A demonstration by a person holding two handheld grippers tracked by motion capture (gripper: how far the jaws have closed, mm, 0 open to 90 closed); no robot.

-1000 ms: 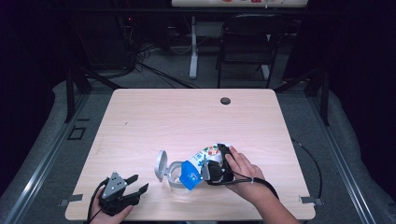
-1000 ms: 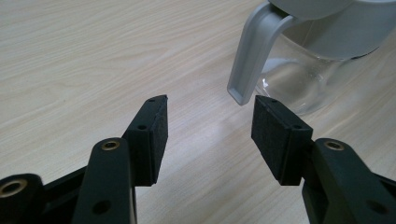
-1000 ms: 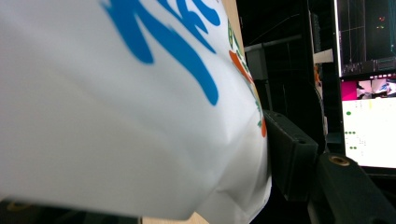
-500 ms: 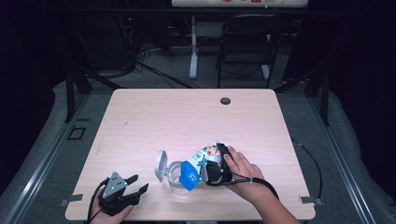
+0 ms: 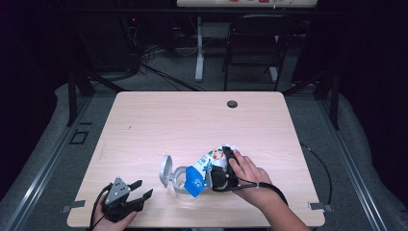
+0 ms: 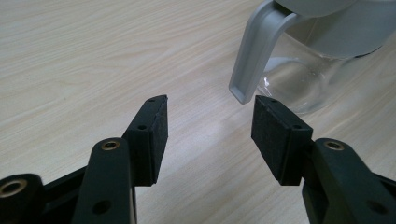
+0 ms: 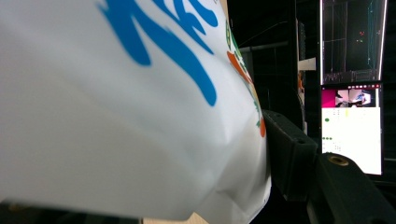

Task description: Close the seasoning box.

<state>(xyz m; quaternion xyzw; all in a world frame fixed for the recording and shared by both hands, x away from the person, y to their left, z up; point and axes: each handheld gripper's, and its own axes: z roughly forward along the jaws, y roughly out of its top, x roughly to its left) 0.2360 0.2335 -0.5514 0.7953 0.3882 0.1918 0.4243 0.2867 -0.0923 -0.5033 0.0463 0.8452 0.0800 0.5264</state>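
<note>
1. High view: the right gripper clamps a white-and-blue carton, tipped with its blue end at the mouth of a glass jug, lid flipped open at 9 o'clock of it. All sit at 6 o'clock on the table. The left gripper rests at 7 o'clock, jaws parted, empty.
2. Left gripper view: jaws wide apart, nothing between; the jug's handle hangs at 1 o'clock, just clear of the right pad.
3. Right gripper view: the carton is pressed by the jaw at 4 o'clock, its wall dented.
</note>
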